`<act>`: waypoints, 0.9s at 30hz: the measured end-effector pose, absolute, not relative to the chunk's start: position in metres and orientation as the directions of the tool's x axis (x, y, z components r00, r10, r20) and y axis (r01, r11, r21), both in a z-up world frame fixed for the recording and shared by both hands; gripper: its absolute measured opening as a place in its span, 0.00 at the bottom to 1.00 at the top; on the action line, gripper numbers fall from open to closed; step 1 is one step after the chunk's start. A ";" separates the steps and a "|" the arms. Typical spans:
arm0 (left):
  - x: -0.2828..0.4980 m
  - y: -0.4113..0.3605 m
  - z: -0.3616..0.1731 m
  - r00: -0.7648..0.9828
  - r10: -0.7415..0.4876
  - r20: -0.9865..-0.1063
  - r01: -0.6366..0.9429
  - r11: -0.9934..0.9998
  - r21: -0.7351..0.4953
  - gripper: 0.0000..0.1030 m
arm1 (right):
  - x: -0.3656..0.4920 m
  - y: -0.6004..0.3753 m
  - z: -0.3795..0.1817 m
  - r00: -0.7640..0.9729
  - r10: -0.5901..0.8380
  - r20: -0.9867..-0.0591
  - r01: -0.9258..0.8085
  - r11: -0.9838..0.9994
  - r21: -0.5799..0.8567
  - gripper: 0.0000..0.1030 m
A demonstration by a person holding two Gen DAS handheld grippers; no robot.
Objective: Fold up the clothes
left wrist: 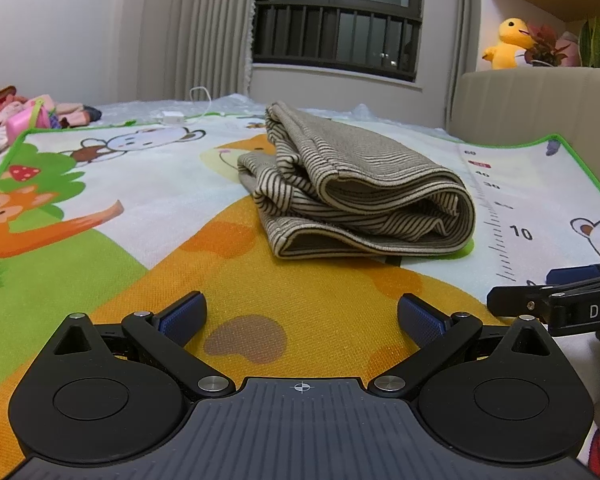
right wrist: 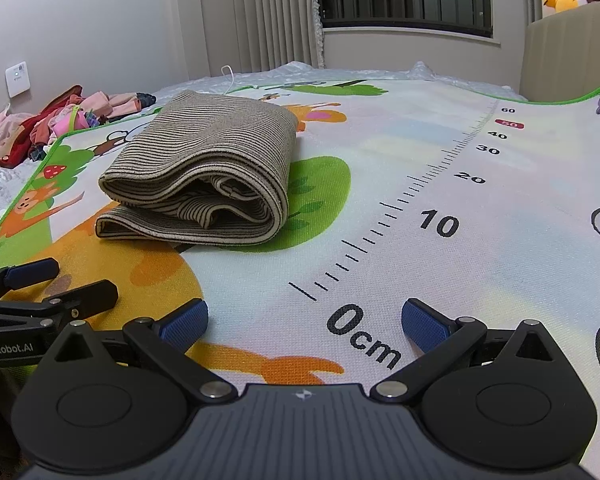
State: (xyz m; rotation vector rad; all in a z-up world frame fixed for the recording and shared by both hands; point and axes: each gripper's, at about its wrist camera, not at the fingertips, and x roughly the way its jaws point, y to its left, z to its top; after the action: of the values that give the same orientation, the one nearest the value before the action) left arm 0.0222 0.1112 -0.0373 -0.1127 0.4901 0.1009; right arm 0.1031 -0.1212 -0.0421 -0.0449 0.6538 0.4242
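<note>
Judging from how things lie, the fold on this garment looks finished, so the step in hand is to leave the bundle undisturbed and fetch the next piece. The left gripper [left wrist: 302, 320] has its fingers [left wrist: 184, 318] spread wide with nothing between them, hovering low over the orange patch of the cartoon play mat [left wrist: 320, 300]; the right gripper [right wrist: 304, 322] is likewise spread and empty, its fingers [right wrist: 424, 322] straddling the printed "0cm" mark of the mat's ruler. Each tool shows at the edge of the other's view, so they sit just beside one another.

Ahead of the left fingers and slightly right of their midline lies the folded striped garment [left wrist: 356, 184], several layers stacked, its rolled edge facing the camera. From the right wrist view it sits ahead and to the left of the fingers, well clear of them (the top layer bulges a little, so it may spring open if nudged).

To do this well, lift both tools straight up before swinging away, keeping the fingers clear of that loose top fold. Farther off, beyond the left fingers' outer side, a heap of unfolded clothes [right wrist: 56, 124] waits past the mat's edge; that is the likely next target.
</note>
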 end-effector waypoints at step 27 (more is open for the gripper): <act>0.022 0.106 -0.037 0.864 0.085 -0.497 -0.129 0.990 -0.056 1.00 | 0.103 -0.123 -0.042 0.710 0.378 -0.594 -0.398 0.911 0.105 1.00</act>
State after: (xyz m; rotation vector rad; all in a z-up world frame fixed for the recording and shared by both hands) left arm 0.0223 0.1064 -0.0372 -0.0881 0.5161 0.1122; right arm 0.1034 -0.1233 -0.0425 -0.0321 0.6519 0.4308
